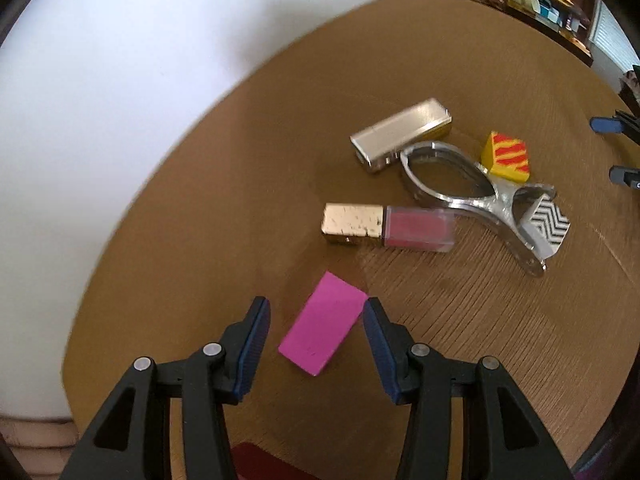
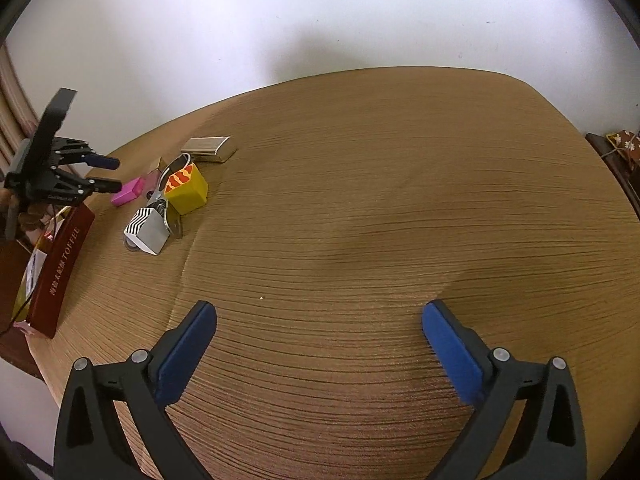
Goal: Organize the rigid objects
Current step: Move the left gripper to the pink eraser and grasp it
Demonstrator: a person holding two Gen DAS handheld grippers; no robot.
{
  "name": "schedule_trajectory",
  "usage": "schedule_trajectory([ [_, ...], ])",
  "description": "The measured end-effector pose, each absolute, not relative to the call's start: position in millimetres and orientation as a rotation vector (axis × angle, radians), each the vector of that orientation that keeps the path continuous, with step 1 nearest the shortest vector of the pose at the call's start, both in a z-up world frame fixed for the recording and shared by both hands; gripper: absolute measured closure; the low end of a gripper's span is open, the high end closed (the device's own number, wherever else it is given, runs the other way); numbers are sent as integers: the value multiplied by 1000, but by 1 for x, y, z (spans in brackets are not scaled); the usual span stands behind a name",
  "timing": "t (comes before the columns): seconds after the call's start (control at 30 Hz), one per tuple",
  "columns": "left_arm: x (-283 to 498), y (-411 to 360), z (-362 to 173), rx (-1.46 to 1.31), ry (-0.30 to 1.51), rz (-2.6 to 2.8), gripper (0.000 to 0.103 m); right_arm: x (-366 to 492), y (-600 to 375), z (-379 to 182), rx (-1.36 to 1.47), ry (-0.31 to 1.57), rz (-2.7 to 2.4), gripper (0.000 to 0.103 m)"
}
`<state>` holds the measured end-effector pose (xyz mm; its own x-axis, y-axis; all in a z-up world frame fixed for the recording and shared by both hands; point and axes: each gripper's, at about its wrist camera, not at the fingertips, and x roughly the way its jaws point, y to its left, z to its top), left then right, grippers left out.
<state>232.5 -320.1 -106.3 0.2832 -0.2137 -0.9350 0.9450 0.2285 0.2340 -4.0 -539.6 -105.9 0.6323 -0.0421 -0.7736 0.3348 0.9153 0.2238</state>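
A pink block [image 1: 322,326] lies flat on the brown table [image 1: 240,200], between the blue pads of my left gripper [image 1: 316,305]. That gripper is open: one pad stands well clear of the block and the other is close to its corner. Further out lie a lip gloss tube with a gold cap [image 1: 388,226], a silver case [image 1: 400,134], a metal hair claw [image 1: 472,184], a yellow block with red stripes [image 1: 506,156] and a black-and-white zigzag block [image 1: 548,226]. My right gripper [image 2: 320,308] stands wide open over bare table, with nothing between its fingers.
A dark red box marked TOFFEE [image 2: 60,264] stands at the table's left edge in the right wrist view, near the left gripper [image 2: 106,174] and pink block [image 2: 128,192]. A white wall lies behind the table. Cluttered shelves [image 1: 540,0] are far off.
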Motion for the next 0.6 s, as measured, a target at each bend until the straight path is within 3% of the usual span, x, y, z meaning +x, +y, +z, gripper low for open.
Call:
schedule_trajectory([
  [0.17, 238, -321, -128, 1022, 981, -998, 54, -5, -538, -106, 363, 866, -228, 0],
  [0.27, 247, -317, -128, 898, 1079, -1010, 72, -1, -538, -107, 359, 869, -230, 0],
  [0.43, 231, -311, -127, 835, 1064, -861, 73, 0, -539, -108, 361, 867, -229, 0],
  [0.6, 195, -285, -109, 553, 1104, -705, 73, 0, -538, -107, 364, 864, -226, 0],
])
